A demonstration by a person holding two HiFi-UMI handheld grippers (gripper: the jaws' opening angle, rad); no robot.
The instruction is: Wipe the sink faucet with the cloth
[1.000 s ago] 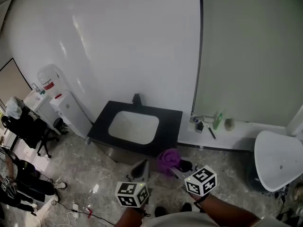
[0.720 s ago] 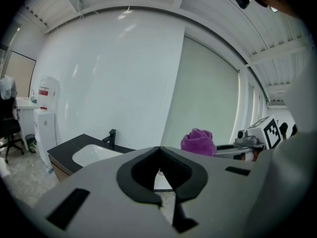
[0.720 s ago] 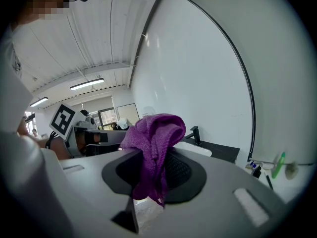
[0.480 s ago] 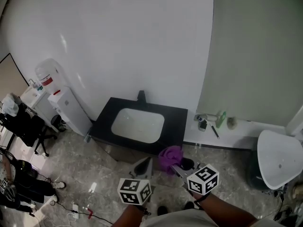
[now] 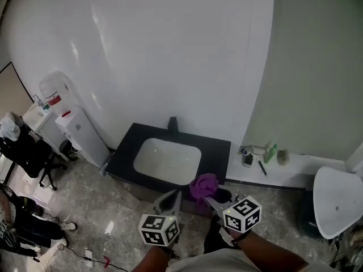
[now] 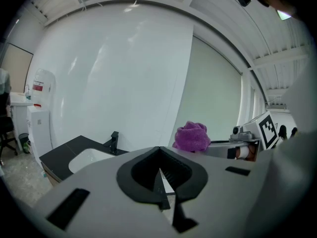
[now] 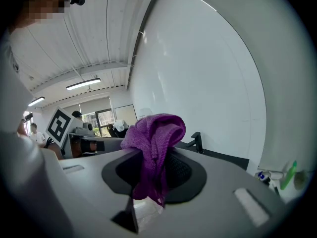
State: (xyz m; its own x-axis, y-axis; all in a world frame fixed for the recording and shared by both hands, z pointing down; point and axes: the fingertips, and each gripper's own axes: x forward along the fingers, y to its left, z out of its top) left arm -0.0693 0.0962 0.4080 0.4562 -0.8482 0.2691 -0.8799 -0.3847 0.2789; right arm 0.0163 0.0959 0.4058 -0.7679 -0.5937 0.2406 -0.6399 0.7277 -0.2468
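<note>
A black faucet (image 5: 172,123) stands at the back edge of a black counter (image 5: 125,151) with a white sink basin (image 5: 167,160). It also shows in the left gripper view, faucet (image 6: 114,142), and in the right gripper view, faucet (image 7: 197,142). My right gripper (image 5: 209,196) is shut on a bunched purple cloth (image 5: 203,186), cloth (image 7: 153,152), held in front of the counter, short of the faucet. My left gripper (image 5: 171,200) hangs beside it, shut with nothing between its jaws. From the left gripper view the cloth (image 6: 192,137) sits to the right.
A water dispenser (image 5: 82,132) stands left of the counter. A low white ledge (image 5: 295,174) at right carries a green bottle (image 5: 270,152) and small items. A white round basin (image 5: 339,200) sits at far right. Office chairs (image 5: 25,154) stand at the far left.
The view has shifted so the counter and sink sit lower and nearer the grippers. Both grippers keep their pose, the cloth still held in the right one.
</note>
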